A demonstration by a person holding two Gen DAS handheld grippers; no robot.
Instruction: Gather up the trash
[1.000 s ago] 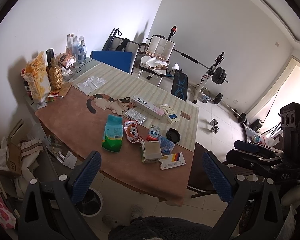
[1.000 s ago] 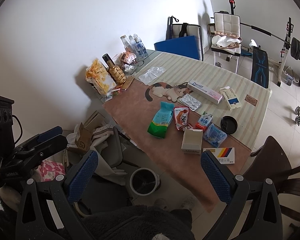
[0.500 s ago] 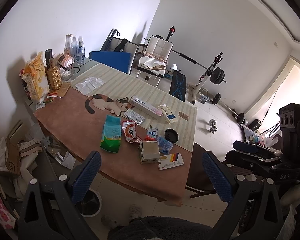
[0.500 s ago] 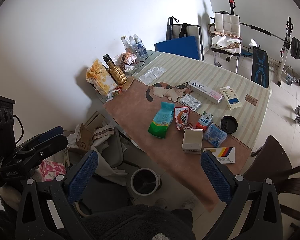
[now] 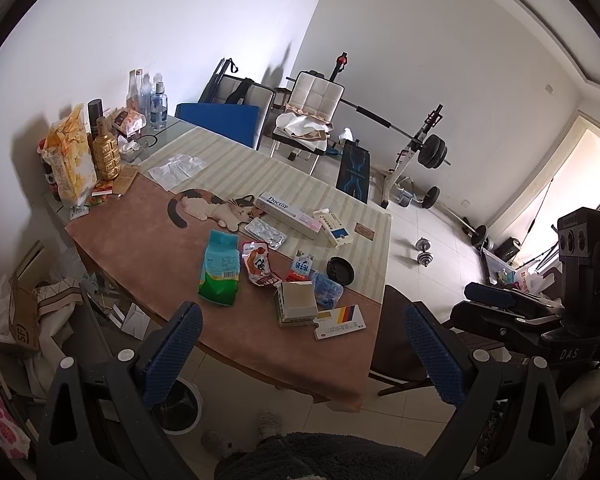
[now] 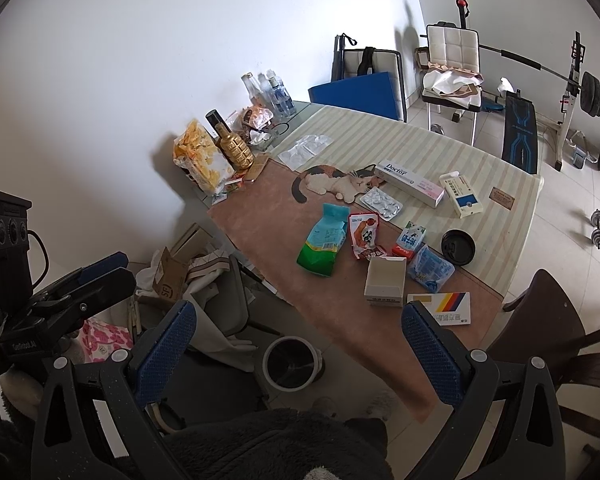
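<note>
Trash sits in one loose cluster on the near brown half of the bench [image 5: 148, 240]: one green-and-blue pouch [image 5: 219, 267], one red snack wrapper [image 5: 259, 264], one small blue-white sachet [image 5: 302, 266], one crumpled blue packet [image 5: 326, 288], one open beige carton [image 5: 296, 302], one flat box with colour stripes [image 5: 340, 322], one black round lid [image 5: 340, 270]. Further back on the striped half you have one blister pack [image 5: 266, 233], one long Doctor box [image 5: 290, 210], one small white-blue box [image 5: 334, 229] and one clear plastic bag [image 5: 176, 166]. The far left corner holds one yellow snack bag [image 5: 70, 156], one gold bottle [image 5: 105, 152] and about three clear bottles [image 5: 148, 96].

One waste bin [image 6: 292, 362] stands on the floor just beside the bench's near edge; your right wrist view shows its full rim, the left wrist view only catches part of it behind the tool finger. Only the left wrist view shows the doorway and floor clutter at far right; the right wrist view shows the dark wooden chair [image 6: 552, 328] more fully.

Your left tool [image 5: 300, 354] is held high over the near bench edge, jaws wide apart, gripping nothing. Your right tool [image 6: 296, 350] is likewise raised, jaws spread wide and empty, with the bin between its fingers in view. Each tool shows in the other's camera, side by side and well apart from the trash.
</note>
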